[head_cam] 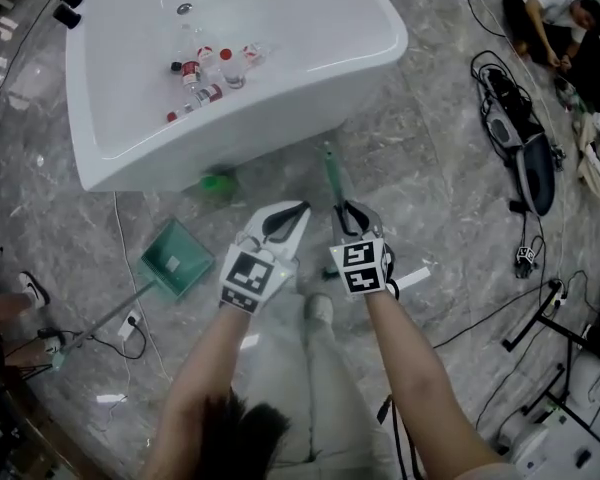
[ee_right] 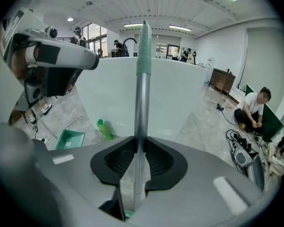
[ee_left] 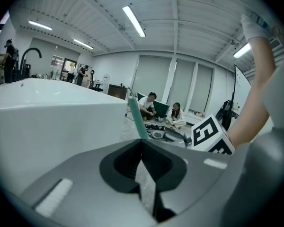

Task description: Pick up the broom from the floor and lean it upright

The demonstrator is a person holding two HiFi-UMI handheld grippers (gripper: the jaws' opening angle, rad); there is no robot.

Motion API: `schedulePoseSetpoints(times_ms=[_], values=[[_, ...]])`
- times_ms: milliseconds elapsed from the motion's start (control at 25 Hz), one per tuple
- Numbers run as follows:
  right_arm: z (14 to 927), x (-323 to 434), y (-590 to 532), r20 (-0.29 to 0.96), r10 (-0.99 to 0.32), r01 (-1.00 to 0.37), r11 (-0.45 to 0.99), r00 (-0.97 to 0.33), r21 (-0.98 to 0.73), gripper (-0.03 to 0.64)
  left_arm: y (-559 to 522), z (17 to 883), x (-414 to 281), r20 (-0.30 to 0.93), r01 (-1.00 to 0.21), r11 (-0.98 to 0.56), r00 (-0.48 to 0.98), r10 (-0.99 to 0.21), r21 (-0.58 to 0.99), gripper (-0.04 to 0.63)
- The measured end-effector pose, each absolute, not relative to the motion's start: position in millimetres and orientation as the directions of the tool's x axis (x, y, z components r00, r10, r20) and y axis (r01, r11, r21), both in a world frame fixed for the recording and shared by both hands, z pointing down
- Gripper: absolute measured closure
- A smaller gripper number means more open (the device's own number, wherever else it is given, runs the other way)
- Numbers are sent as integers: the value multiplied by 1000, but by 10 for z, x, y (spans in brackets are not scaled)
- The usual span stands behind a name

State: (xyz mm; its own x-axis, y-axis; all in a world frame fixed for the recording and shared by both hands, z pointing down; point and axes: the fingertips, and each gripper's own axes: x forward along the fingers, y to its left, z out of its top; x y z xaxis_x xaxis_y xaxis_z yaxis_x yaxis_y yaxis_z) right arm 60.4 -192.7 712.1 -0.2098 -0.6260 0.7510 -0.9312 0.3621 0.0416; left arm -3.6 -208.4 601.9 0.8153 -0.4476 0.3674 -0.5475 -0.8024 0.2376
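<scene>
Both forearms out front, side by side: left forearm (head_cam: 205,378) and right forearm (head_cam: 415,368), both bare. Left gripper (head_cam: 295,213) and right gripper (head_cam: 348,211) sit near each other without touching. Both point ahead and down, marker cubes facing up at my head cam. Right jaws are clamped on the broom handle (ee_right: 143,93), pole running straight up between the pads. Left jaws are closed tip to tip, nothing between them.
</scene>
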Motion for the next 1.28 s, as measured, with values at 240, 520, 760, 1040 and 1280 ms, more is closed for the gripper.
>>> schedulePoseSetpoints(times_ms=[240,520,760,1040,1280], values=[[6772,380,-2417,699,-676,-914,399,-235,78,538,-2360,5756,-227,327,-614,-754,779,-534,232,595],[6603,166,-2949,669,-714,-906,398,-207,144,535,-2614,5666,-432,305,-656,-720,750,-587,227,596],[6522,-33,-3330,654,-735,-902,389,-181,188,535,-2807,5631,-597,293,-689,-689,723,-626,226,595],[6505,-237,-3542,653,-731,-878,429,-199,213,531,-2985,5635,-830,286,-730,-643,682,-673,230,595],[6564,-312,-3629,675,-712,-864,449,-193,226,526,-3052,5670,-983,294,-753,-615,657,-694,232,595]])
